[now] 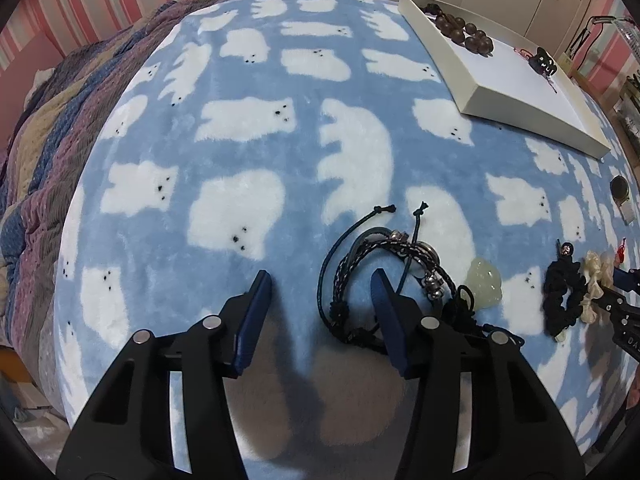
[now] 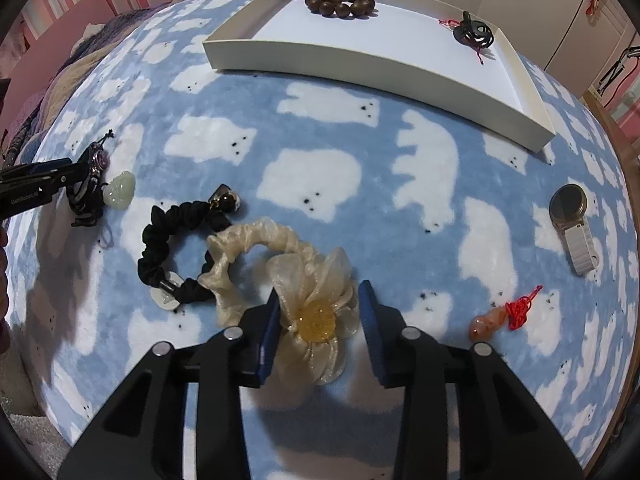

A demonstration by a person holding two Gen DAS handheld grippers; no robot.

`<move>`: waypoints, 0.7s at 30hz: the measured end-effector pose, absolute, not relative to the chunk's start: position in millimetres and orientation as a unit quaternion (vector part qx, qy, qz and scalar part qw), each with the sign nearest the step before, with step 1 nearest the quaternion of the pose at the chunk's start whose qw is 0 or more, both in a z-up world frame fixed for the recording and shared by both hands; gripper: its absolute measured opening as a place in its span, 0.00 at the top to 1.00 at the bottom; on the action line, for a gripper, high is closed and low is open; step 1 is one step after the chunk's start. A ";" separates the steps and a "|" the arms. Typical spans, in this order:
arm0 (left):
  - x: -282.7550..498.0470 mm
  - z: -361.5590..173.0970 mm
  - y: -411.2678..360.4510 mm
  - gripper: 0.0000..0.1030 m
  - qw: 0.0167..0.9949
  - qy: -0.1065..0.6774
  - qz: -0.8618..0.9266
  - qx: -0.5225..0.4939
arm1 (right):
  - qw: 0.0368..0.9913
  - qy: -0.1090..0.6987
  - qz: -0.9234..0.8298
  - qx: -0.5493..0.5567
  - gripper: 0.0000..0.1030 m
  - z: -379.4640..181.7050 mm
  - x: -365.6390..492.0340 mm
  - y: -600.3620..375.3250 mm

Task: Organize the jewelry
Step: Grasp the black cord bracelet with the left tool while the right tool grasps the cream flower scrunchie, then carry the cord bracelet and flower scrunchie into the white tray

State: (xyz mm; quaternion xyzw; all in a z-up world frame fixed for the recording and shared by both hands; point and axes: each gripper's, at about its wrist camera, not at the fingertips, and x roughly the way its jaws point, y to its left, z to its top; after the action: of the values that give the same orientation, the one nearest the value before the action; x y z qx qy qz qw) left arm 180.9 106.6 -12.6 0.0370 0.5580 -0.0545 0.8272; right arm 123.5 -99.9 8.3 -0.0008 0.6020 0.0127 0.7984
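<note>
Your right gripper (image 2: 318, 320) has its jaws spread wide around the cream flower scrunchie (image 2: 280, 276), bracketing the amber bead at its centre low in the right wrist view; nothing is clamped yet. The fabric ring trails up and left and touches the black scrunchie (image 2: 176, 248), so if you close and lift from here I expect the black one may drag along, or the petals may slip out because the gauze is soft and loose.

Your left gripper (image 1: 320, 300) is also wide open and holds nothing. Its right jaw sits over the tangle of braided cord bracelets (image 1: 384, 264), lower centre of the left wrist view, with the pale jade pendant (image 1: 484, 284) just beside them. Closing there risks catching one strand only and pulling the whole knot, pendant included.

The white tray (image 2: 372, 64) lies at the top of the right wrist view, well apart on the blanket (image 1: 240, 160), already holding wooden beads (image 2: 340, 2).
</note>
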 end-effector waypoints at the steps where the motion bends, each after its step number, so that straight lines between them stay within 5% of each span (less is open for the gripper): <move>1: 182.0 -12.8 105.2 0.51 0.827 0.558 -0.055 0.038 | 0.799 0.602 0.013 -0.002 0.65 8.3 124.1 -99.7; 4: 184.3 -12.5 100.8 0.58 0.827 0.558 -0.054 0.042 | 0.800 0.600 0.014 -0.004 0.70 8.5 125.8 -99.0; 6: 185.1 -11.2 98.3 0.73 0.828 0.556 -0.056 0.043 | 0.801 0.598 0.014 -0.007 0.73 9.4 126.2 -98.2; 11: 185.9 -10.1 93.9 0.93 0.829 0.554 -0.059 0.046 | 0.806 0.592 0.015 -0.015 0.77 12.9 127.5 -99.6; 21: 177.2 4.1 94.7 0.95 0.842 0.536 -0.050 0.031 | 0.817 0.576 0.017 -0.021 0.79 20.8 127.7 -109.4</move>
State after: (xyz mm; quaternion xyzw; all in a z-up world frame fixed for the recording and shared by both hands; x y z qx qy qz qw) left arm 177.2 94.7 4.1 0.0312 0.5361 -0.0498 0.8421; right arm 127.7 -109.4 20.8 -0.0213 0.5757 0.0174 0.8172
